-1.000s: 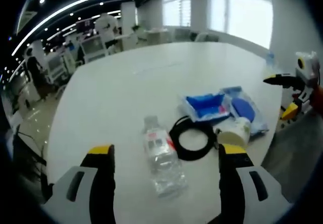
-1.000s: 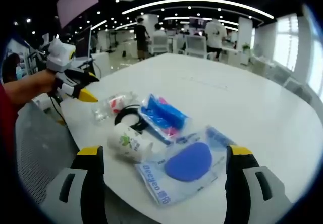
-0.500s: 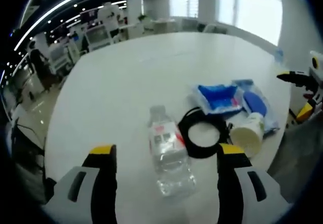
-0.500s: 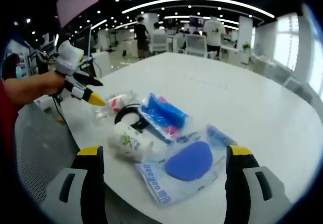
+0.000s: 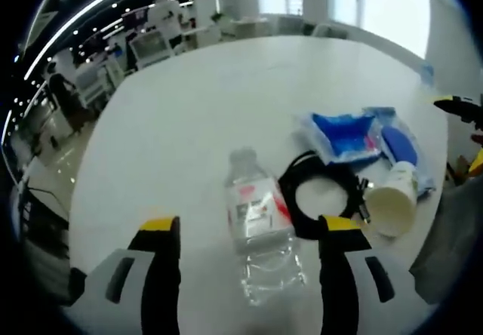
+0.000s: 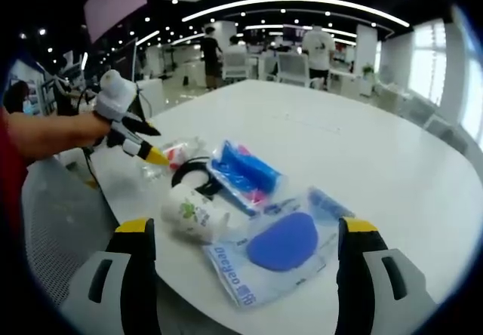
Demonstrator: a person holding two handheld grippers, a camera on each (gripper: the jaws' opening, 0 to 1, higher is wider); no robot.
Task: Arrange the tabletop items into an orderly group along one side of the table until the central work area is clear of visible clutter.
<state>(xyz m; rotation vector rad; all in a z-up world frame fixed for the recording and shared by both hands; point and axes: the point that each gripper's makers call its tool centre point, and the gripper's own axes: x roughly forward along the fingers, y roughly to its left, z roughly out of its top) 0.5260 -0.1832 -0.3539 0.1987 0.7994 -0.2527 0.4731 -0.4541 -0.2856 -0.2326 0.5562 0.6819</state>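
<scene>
The broad white round table [image 5: 166,116] gives you bare room beyond and left of your left gripper [image 5: 245,233], jaws wide, nothing held. Between those jaws lies the clear crinkled plastic bottle [image 5: 258,229]; just right, the black coiled cable [image 5: 321,199]. Your right gripper [image 6: 245,237] gapes wide too, straddling the clear flat pouch holding a blue oval [image 6: 275,248] at the table's near edge, with the white paper cup [image 6: 192,213] on its side toward its left jaw.
</scene>
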